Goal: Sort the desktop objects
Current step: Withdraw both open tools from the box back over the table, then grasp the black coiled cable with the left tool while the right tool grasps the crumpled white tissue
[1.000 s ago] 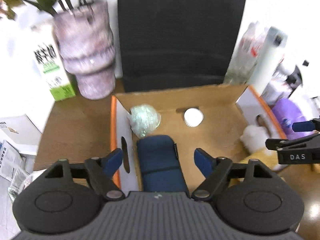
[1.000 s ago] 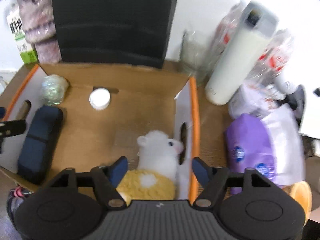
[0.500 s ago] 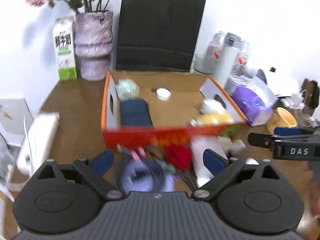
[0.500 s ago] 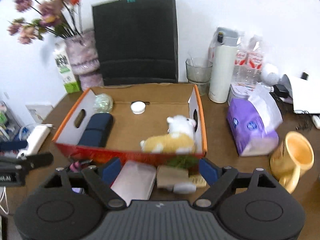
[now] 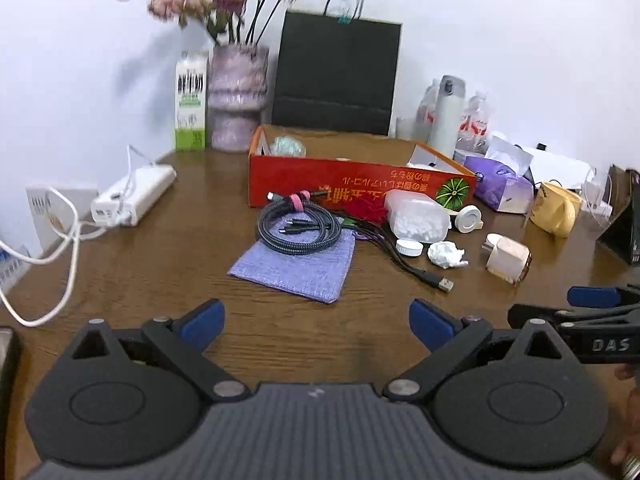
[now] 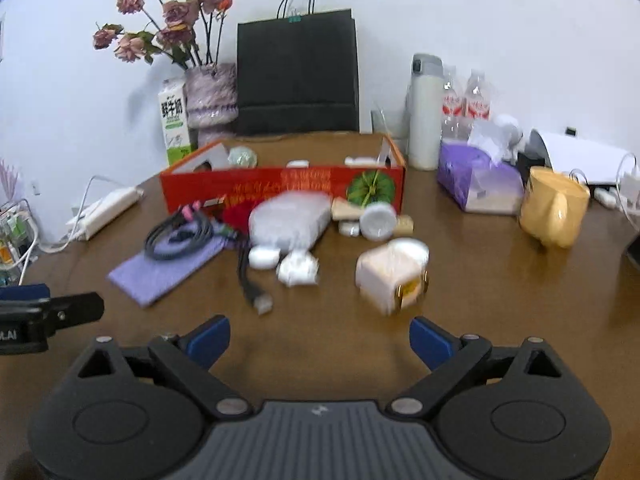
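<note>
left tool (image 5: 316, 322) angled down over bare counter (image 5: 160, 264), jaws just widened, released, nothing between | right tool (image 6: 319, 338) likewise tilted down, just widened, empty | cable coil (image 5: 298, 228) on purple pouch (image 5: 296, 266); both before red box (image 5: 360, 190)

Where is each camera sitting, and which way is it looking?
Left wrist: on the left gripper, looking across the table at the red box; its open blue-tipped jaws show.
Right wrist: on the right gripper, facing the same way; jaws open, empty.
Shared: box, purple cloth, yellow mug; each sees the other gripper.
</note>
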A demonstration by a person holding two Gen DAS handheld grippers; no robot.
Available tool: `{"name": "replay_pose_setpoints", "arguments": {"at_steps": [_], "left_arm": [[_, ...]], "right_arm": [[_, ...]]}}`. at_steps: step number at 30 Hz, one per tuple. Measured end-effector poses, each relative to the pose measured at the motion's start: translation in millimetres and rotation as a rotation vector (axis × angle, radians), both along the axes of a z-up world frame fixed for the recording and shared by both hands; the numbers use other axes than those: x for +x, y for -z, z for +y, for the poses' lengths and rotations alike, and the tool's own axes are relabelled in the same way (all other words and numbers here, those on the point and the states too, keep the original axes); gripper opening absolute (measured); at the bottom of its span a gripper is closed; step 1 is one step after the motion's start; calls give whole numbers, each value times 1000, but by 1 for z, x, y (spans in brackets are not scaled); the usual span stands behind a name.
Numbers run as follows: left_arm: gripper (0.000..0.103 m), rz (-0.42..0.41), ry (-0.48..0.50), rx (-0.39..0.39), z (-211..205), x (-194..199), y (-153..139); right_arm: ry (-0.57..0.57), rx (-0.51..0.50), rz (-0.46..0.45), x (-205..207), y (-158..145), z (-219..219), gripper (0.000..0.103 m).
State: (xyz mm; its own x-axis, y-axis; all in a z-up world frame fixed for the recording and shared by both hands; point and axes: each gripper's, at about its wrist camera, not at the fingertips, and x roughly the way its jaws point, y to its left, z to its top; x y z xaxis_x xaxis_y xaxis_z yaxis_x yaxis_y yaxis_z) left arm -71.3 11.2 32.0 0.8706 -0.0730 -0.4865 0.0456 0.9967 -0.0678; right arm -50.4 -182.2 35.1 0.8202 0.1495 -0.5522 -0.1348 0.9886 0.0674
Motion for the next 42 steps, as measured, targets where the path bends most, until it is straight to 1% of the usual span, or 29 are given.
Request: {"name": "replay_pose_setpoints", "arguments": {"at_steps": [2,4,6,8,10,13,16,19,22,25,27,29,31,34,36,37,38,39,41,42], "left_arm": [[103,-19,9,32,-4,-6,6],[103,-14,9,50,-6,-7,12],[103,10,-9,53,-8,-4,15],[103,10,4,46,-7,-3,16],[103,14,16,43,-7,-3,18],[103,20,58,24,-6,-3,19],[103,1,85,15,-5,-7,19],[103,24,89,18,-7,-3,20],[103,60,76,13,-6,3,22],[103,88,67,11,-6,7,23],[103,97,78,11,-6,9,23],[103,90,84,6,-5,10,21],[103,63,86,12,-2,18,14],[103,14,40,38,5,41,-2],[103,3,12,42,13,66,-10],[101,8,-4,36,18,81,-12],[96,19,-15,28,22,95,-13],[91,32,-19,17,26,110,-13],[70,76,-18,0,33,140,-13],[68,99,-21,-4,36,154,-11]], "right_arm": [[-14,3,5,-10,3,3,96],[-46,-3,-12,-22,6,7,97],[-72,-20,-27,-29,8,11,97],[-71,-24,-36,-31,12,12,99],[-57,-17,-26,-30,14,8,99],[12,56,-8,-26,16,-6,99],[55,93,14,-23,18,-13,99],[71,71,4,-22,20,-10,99],[48,45,17,-19,22,-6,99],[42,48,26,-18,22,-6,99],[48,57,39,-16,22,-8,99],[57,62,56,-14,22,-9,99],[65,51,63,-10,21,-10,99],[78,-8,19,3,11,-9,99],[82,-57,-2,19,2,-6,91],[82,-63,-13,28,-3,-6,83],[78,-56,-19,37,-6,-7,79],[67,-44,-17,47,-8,-7,79],[46,-28,-15,67,-10,-7,75],[37,-24,-6,79,-8,-5,74]]}}
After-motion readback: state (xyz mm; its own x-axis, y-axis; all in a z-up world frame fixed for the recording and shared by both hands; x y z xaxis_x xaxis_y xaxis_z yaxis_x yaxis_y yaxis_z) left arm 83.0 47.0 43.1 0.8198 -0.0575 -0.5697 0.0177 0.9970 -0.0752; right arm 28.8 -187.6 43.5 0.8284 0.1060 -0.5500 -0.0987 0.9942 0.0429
